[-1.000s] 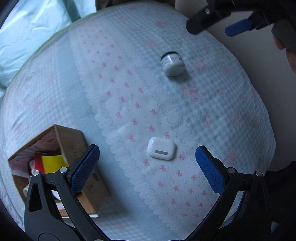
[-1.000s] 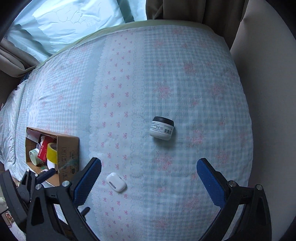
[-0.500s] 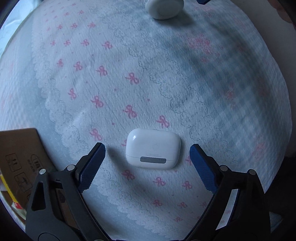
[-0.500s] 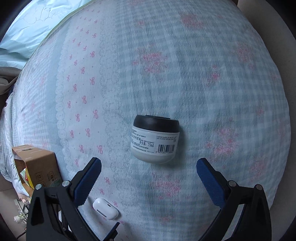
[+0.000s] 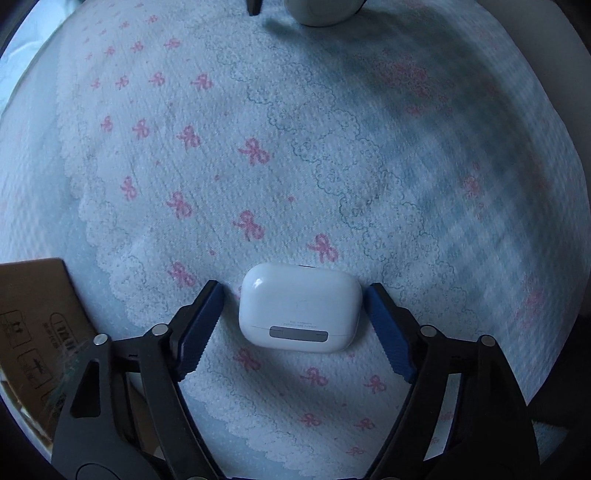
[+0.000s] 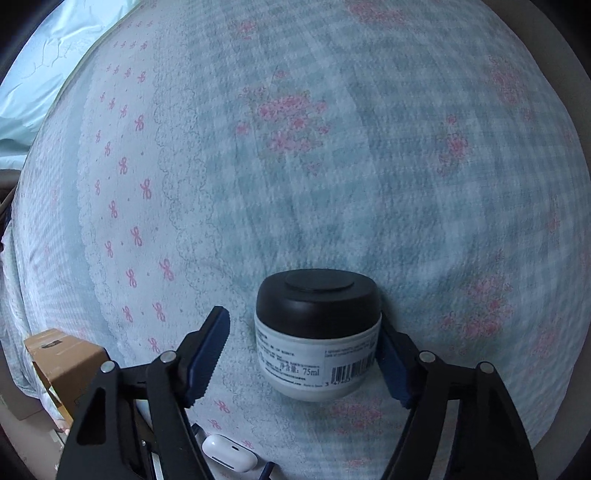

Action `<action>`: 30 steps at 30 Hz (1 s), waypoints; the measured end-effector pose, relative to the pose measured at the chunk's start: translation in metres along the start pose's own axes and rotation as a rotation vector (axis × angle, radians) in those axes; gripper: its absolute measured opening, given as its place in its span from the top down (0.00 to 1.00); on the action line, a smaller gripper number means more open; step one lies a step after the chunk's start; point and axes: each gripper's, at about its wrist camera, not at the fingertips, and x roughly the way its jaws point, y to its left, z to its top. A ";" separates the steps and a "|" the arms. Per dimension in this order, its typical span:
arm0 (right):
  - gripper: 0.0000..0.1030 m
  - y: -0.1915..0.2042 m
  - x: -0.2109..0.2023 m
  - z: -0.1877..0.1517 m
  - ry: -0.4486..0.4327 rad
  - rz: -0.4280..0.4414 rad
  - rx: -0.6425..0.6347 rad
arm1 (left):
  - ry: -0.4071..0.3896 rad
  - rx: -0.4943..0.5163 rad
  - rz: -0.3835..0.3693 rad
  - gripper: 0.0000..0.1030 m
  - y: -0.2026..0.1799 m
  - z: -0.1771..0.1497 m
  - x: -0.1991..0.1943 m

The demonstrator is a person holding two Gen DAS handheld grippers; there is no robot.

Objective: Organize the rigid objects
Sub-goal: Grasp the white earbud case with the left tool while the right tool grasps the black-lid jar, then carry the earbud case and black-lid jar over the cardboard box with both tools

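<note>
A white earbud case [image 5: 300,307] lies on the bedspread between the open fingers of my left gripper [image 5: 293,295]; small gaps show on both sides. It also shows in the right wrist view [image 6: 229,452] at the bottom. A white cream jar with a black lid [image 6: 317,332] lies on the bedspread between the fingers of my right gripper [image 6: 303,325]. The right finger touches the jar; the left finger stands apart from it. The jar's base shows at the top of the left wrist view [image 5: 321,13].
A cardboard box [image 5: 35,317] stands at the left, close to my left gripper; it also shows in the right wrist view [image 6: 62,358]. The blue checked bedspread [image 6: 332,166] with pink bows stretches ahead. A pale wall lies to the right.
Both grippers have come down close to the bed. The left now straddles the earbud case and the right straddles the jar, and both pairs of fingers have narrowed.
</note>
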 end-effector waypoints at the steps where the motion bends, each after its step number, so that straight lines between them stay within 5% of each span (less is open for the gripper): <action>1: 0.49 0.001 -0.001 0.001 -0.007 -0.023 -0.005 | 0.001 -0.013 -0.012 0.42 0.003 -0.001 -0.002; 18: 0.49 -0.025 -0.026 -0.027 -0.070 0.041 0.020 | -0.035 -0.095 -0.077 0.43 0.033 -0.011 -0.030; 30: 0.49 -0.007 -0.130 -0.069 -0.168 0.076 -0.015 | -0.199 -0.152 -0.115 0.43 0.068 -0.019 -0.149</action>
